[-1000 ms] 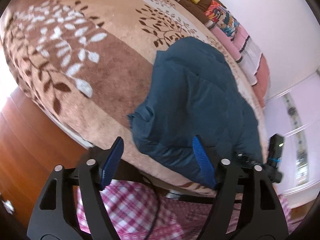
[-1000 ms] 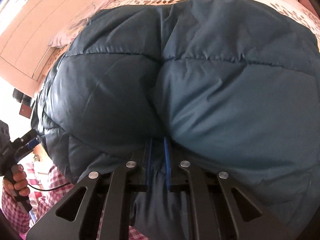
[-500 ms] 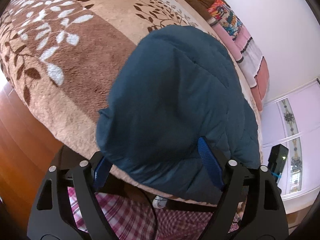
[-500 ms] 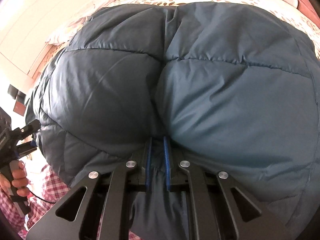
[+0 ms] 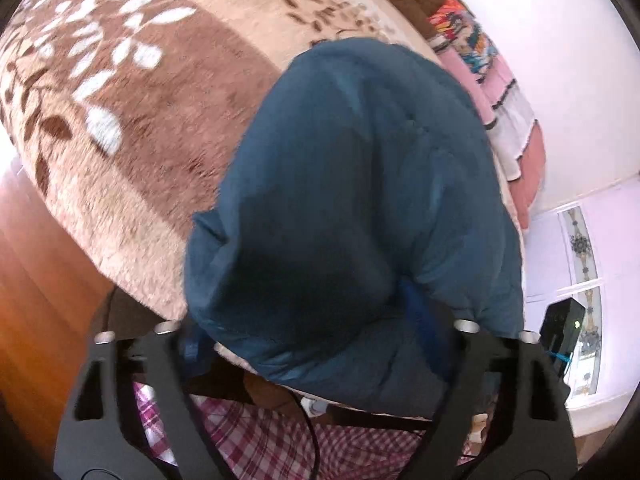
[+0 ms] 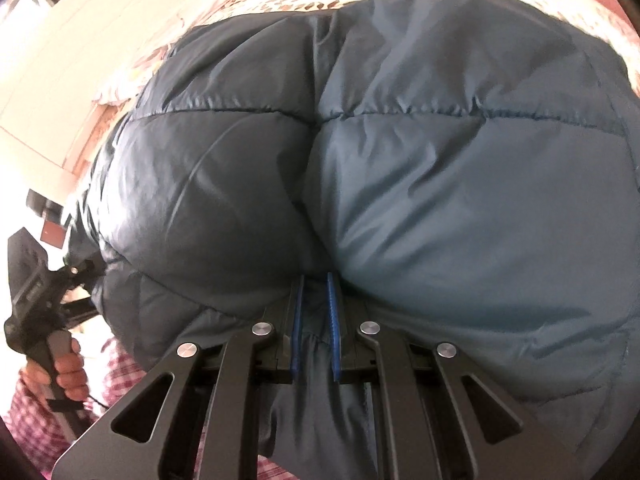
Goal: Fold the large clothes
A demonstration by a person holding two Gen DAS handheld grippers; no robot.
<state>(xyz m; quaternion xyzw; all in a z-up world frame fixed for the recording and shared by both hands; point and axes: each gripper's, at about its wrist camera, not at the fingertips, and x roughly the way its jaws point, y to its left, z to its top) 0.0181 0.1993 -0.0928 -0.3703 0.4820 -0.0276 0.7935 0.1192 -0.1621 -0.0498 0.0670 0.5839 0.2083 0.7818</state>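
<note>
A dark teal quilted down jacket (image 5: 360,200) lies on the bed near its front edge and fills the right wrist view (image 6: 400,168). My left gripper (image 5: 304,320) is open, its jaws wide apart around the jacket's near corner; the fabric bulges between them and partly hides the blue pads (image 5: 418,312). My right gripper (image 6: 314,316) is shut on a fold of the jacket's near edge, the blue pads (image 6: 332,320) pinching the cloth. The left gripper also shows at the far left of the right wrist view (image 6: 44,292), held in a hand.
The bed has a brown and beige leaf-patterned blanket (image 5: 120,100). Folded colourful bedding (image 5: 496,80) is stacked along the white wall. A wooden floor (image 5: 28,280) lies to the left. The person's pink checked clothing (image 5: 260,440) is below the grippers.
My left gripper has moved forward onto the jacket's corner, so the fabric now sits between its open jaws. My right gripper stays shut on the jacket edge and has shifted slightly.
</note>
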